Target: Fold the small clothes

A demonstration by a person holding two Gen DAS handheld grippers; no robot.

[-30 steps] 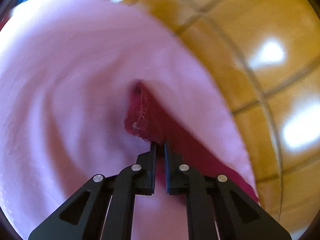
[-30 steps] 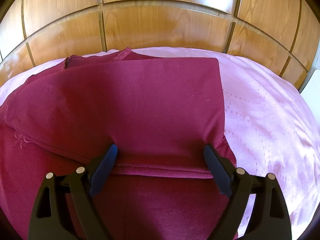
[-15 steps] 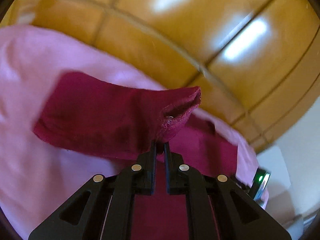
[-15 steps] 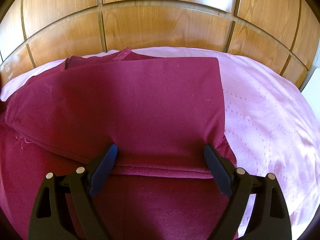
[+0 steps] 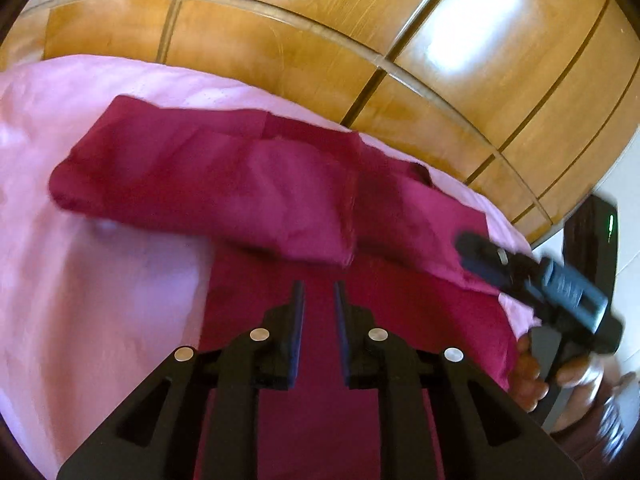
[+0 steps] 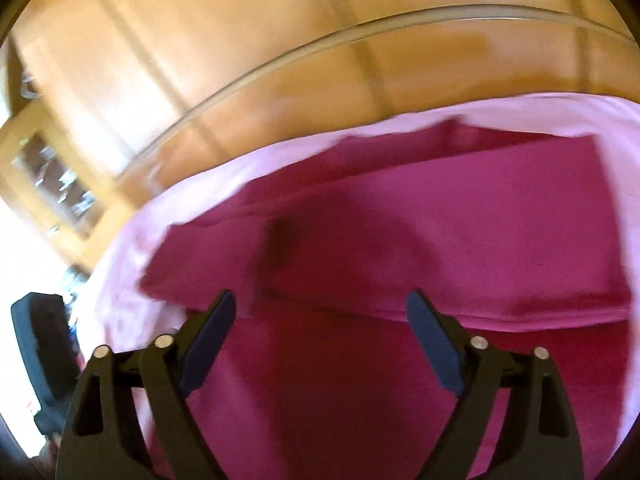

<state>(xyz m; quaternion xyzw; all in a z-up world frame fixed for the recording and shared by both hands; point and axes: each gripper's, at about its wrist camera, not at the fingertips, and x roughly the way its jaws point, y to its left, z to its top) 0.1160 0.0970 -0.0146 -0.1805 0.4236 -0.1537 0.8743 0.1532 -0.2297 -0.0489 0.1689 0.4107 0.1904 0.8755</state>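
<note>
A dark red garment (image 5: 240, 184) lies on the pink bedsheet (image 5: 100, 280), one sleeve folded across its body. Above the garment's lower part hovers my left gripper (image 5: 319, 292). Its jaws are a narrow gap apart and opening, with nothing pinched between them. In the blurred right wrist view my right gripper (image 6: 320, 300) hangs wide over the garment (image 6: 440, 240). Its jaws are closing, with no cloth between the pads. The right gripper (image 5: 476, 256) also shows at the garment's right edge in the left wrist view, held by a hand (image 5: 532, 380).
A glossy wooden headboard (image 5: 320, 40) rises behind the bed. The pink sheet (image 6: 132, 248) runs around the garment on all visible sides. A dark object (image 6: 40, 360), probably the other gripper, sits at the left edge of the right wrist view.
The left gripper has released the sleeve cuff, which now lies folded over the garment, and its jaws have parted slightly. The right gripper has lifted and swung left, narrowing a little.
</note>
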